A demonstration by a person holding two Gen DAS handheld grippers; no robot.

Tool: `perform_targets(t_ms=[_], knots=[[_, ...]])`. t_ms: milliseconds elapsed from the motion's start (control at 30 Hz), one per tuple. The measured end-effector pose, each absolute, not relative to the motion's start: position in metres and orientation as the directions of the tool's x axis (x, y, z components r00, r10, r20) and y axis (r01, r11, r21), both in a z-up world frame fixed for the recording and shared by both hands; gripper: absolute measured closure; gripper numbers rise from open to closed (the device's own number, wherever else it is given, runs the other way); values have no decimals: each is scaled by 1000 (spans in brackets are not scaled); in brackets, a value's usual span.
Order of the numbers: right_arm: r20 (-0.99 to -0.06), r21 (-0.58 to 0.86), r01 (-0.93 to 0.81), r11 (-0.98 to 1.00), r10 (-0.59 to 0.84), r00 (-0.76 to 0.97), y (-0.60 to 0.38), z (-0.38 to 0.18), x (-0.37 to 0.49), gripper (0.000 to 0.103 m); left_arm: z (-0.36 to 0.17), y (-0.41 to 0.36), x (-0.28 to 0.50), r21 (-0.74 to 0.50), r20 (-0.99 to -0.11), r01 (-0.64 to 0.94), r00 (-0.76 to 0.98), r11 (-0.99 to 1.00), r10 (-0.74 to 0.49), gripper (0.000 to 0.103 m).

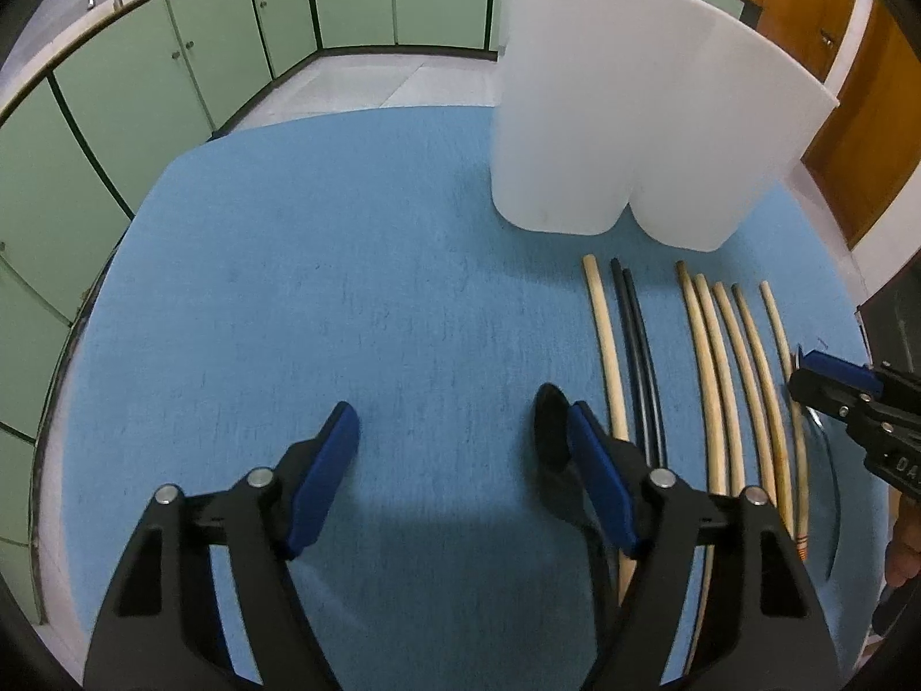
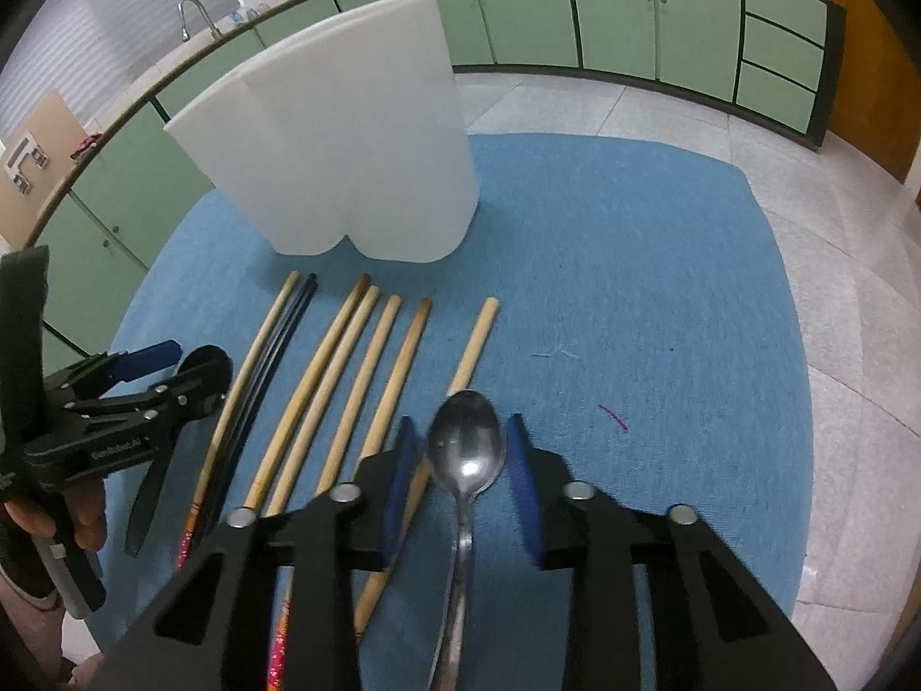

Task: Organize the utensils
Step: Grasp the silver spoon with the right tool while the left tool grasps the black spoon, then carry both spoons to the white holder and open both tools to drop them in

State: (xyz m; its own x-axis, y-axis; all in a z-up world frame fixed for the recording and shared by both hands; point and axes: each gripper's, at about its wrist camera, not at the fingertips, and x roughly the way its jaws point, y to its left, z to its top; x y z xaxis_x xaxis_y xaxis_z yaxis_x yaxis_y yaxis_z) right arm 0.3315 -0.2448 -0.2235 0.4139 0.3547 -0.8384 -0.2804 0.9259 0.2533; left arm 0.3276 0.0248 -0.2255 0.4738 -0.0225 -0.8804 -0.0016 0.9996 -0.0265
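While the spoon (image 2: 467, 449) lies between the two blue pads of the right claw (image 2: 460, 495), the pads stand a little apart from it on both sides, so the claw looks open and not yet pinching. The spoon is shiny metal, bowl pointing away, and its handle runs back under the claw. It sits just above or on the blue mat (image 2: 633, 299); I cannot tell which. Right beside it, on the left, the chopsticks (image 2: 368, 368) lie in a row on the mat: several tan ones and a black pair (image 2: 276, 345), all pointing at the white holder (image 2: 345, 144). The holder stands upright past their tips and seems to have two parts joined side by side. I cannot see inside it. The left claw (image 1: 455, 437) is wide open and holds nothing, low over the mat, with a dark spoon (image 1: 550, 432) just by its right pad. So I think the job has hardly begun: every stick is still on the mat, and the spoons are not in the holder. On the side of the left claw there is small white writing, but it is too tiny to read well. The tabletop sits under the mat.
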Motion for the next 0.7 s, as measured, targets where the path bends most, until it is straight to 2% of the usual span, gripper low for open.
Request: perform_targets(t_ms=[100,167,200,267,300,400,700], knots=[[-835,254,-275,927,354,421,-245,-223,329,75,-225,20,323,-35,-874,1,484,999,-31,47],[-832,252,-269,929,350,430,-245,-222,327,75,-224,17,323,-34,-869,22,493,999,-40,66],[-829,251,-267,930,349,437,-246,-221,325,75,-223,13,322,-31,-864,41,501,999,-48,71],[-819,250,-263,932,348,456,-245,-217,321,75,-222,9,323,-44,-859,62,508,997,-70,92],[-812,249,-262,932,349,469,-245,-214,318,75,-221,9,323,-74,-856,79,507,994,-104,97],[-789,254,-265,930,358,499,-247,-205,311,75,-218,10,317,-112,-826,101,543,989,-149,101],[-776,257,-275,926,367,512,-241,-203,304,75,-212,-5,287,-103,-745,204,633,973,-212,102]])
